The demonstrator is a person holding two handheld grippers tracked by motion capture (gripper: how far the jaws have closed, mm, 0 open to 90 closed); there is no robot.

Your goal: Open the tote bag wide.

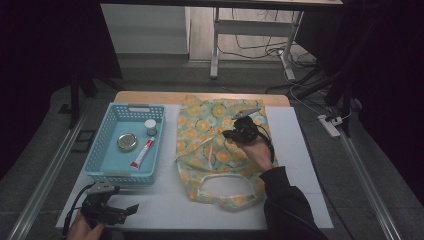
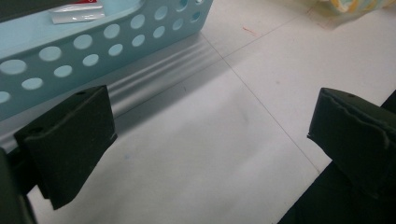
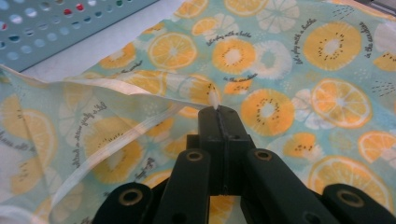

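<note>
high view: i see fruit-print cloth (image 1: 220,150) spread on white table (image 1: 300,165), right of blue basket (image 1: 102,150) holding tin (image 1: 127,142), jar (image 1: 150,127), tube (image 1: 142,153). right gripper (image 1: 231,134) over cloth middle; left gripper (image 1: 131,210) at near table edge.

left gripper view: jaws wide apart, nothing between, bare table under, basket wall beside.

right gripper view: jaws clenched on cloth's white trim edge (image 3: 140,93), fold lifted.
</note>
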